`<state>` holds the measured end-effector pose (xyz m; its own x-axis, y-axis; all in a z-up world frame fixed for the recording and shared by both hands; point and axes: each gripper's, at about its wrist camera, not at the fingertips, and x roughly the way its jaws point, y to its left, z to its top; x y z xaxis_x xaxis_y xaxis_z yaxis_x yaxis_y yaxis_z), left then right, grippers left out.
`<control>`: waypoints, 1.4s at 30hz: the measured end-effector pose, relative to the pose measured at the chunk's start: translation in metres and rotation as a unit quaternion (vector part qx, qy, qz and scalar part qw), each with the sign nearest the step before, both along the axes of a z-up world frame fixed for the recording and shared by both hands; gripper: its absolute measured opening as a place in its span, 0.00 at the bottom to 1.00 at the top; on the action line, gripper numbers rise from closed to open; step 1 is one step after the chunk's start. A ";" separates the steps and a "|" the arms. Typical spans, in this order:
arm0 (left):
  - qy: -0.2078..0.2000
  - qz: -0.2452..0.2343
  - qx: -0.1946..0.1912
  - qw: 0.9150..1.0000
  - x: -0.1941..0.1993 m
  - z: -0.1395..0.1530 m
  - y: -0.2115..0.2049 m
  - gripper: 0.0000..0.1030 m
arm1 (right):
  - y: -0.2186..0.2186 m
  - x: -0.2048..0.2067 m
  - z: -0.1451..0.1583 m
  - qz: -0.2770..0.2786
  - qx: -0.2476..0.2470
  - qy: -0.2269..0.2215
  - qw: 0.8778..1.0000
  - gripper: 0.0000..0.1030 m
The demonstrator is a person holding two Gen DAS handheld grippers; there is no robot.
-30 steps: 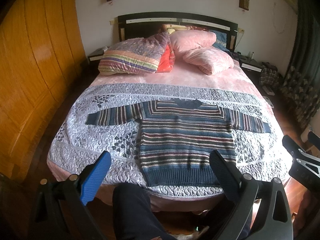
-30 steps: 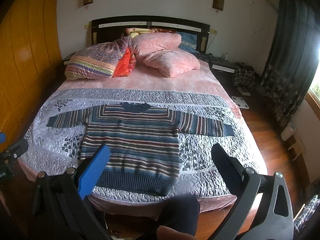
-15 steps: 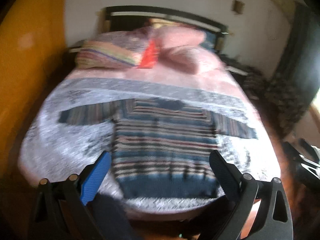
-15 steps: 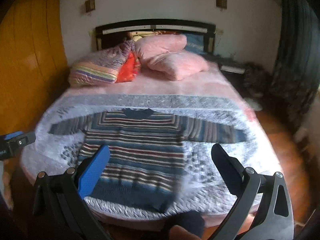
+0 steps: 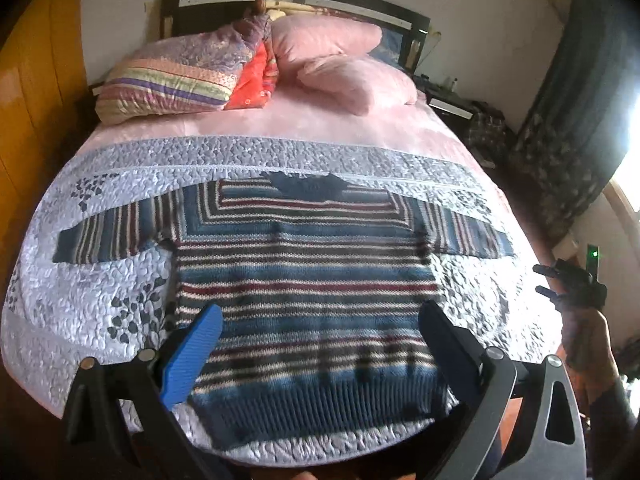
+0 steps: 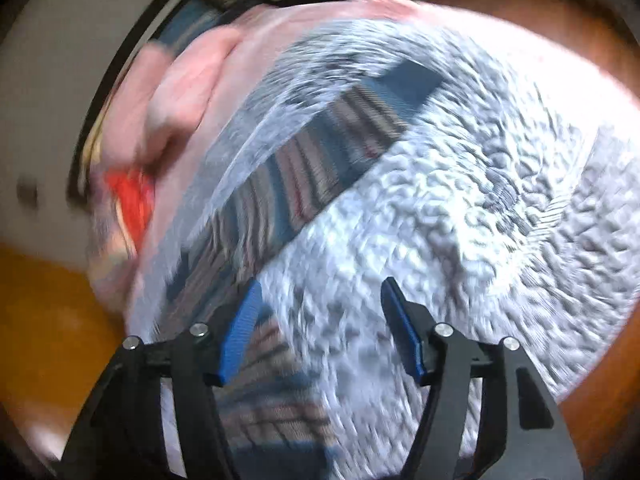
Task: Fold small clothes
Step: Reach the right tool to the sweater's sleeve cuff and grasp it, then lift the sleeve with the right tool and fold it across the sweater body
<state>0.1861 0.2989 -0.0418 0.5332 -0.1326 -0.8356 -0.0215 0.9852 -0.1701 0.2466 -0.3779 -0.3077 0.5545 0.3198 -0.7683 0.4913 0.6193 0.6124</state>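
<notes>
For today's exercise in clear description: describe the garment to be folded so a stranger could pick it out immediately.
Start at the bed with pink pillows at its headboard. On the grey quilt covering its near half lies the sweater, flat, sleeves spread wide. It alone is knitted in blue, maroon and cream stripes.

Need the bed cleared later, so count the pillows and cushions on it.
4: a striped one at the head's left, a red one beside it, two pink ones stacked right. More may hide behind.

No readable text, label, brand or number appears anywhere (the right wrist view is motion-blurred).
</notes>
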 end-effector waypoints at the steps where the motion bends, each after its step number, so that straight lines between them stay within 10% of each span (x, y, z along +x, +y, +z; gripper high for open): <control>1: 0.003 0.003 -0.008 1.000 0.005 -0.006 0.002 0.96 | -0.017 0.008 -0.015 -0.023 0.038 -0.005 0.999 0.58; 9: 0.018 0.058 -0.077 0.995 0.040 -0.053 0.025 0.96 | -0.131 0.071 -0.103 -0.175 0.186 -0.056 0.965 0.46; 24: 0.058 0.110 -0.131 0.984 0.074 -0.112 0.043 0.96 | -0.170 0.137 -0.157 -0.208 0.143 -0.026 0.967 0.44; 29: 0.052 0.126 -0.160 0.978 0.076 -0.118 0.056 0.96 | -0.174 0.144 -0.160 -0.205 0.140 -0.030 0.968 0.21; 34: 0.040 0.144 -0.172 0.974 0.079 -0.120 0.069 0.96 | -0.170 0.147 -0.140 -0.190 0.123 -0.052 0.973 0.12; 42: 0.048 0.113 -0.170 0.978 0.091 -0.111 0.074 0.96 | -0.107 0.174 -0.026 -0.078 0.001 -0.116 0.990 0.11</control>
<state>0.2769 0.3726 -0.1533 0.5024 -0.3000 -0.8109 -0.2637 0.8400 -0.4741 0.4206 -0.4853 -0.3342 0.7586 0.2181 -0.6140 0.4273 0.5449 0.7215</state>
